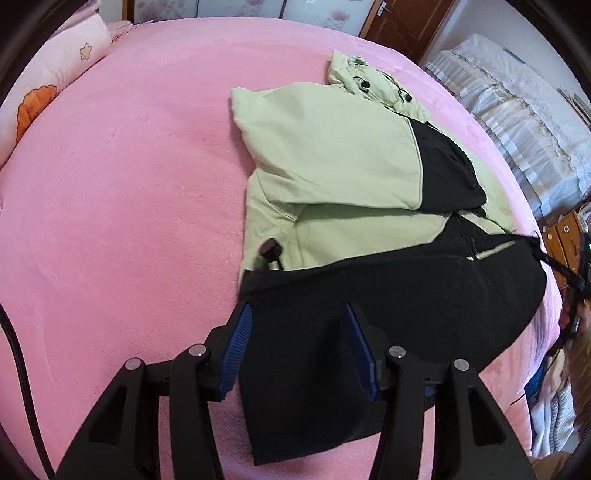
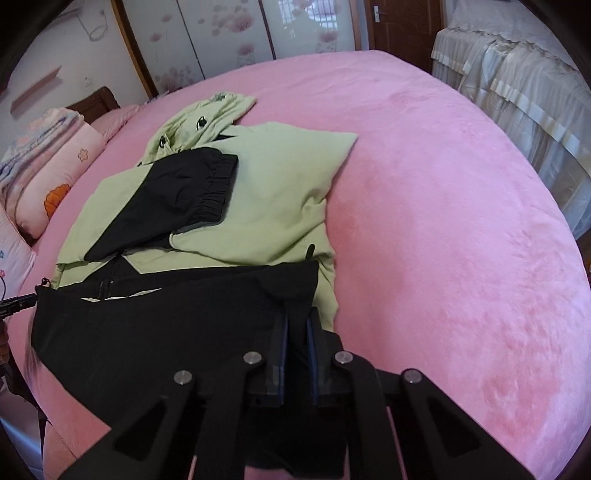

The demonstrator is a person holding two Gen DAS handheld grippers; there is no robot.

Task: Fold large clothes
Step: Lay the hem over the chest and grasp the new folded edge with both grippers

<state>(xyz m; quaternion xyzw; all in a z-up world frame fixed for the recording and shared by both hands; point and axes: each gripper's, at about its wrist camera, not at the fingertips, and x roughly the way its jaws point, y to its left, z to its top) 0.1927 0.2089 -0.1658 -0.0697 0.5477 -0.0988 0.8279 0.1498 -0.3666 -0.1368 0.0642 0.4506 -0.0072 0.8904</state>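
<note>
A pale green and black hooded jacket (image 1: 332,155) lies folded on the pink bed (image 1: 129,203), sleeves laid across its body and hood (image 2: 207,114) at the far end. Its black hem (image 1: 388,295) is the near edge. My left gripper (image 1: 298,310) stands open over the hem's left corner, and the black cloth lies between its blue pads (image 1: 240,343) without being pressed. In the right wrist view my right gripper (image 2: 297,314) is shut on the hem (image 2: 166,325) at its right corner, where the cloth bunches up into the narrow gap.
Pink pillows (image 1: 55,74) lie at the bed's left side. A second bed with a pale lace cover (image 2: 517,92) stands to the right, with a wooden door (image 1: 406,22) and sliding panels (image 2: 229,44) behind. A black cable (image 1: 18,350) crosses the near left edge.
</note>
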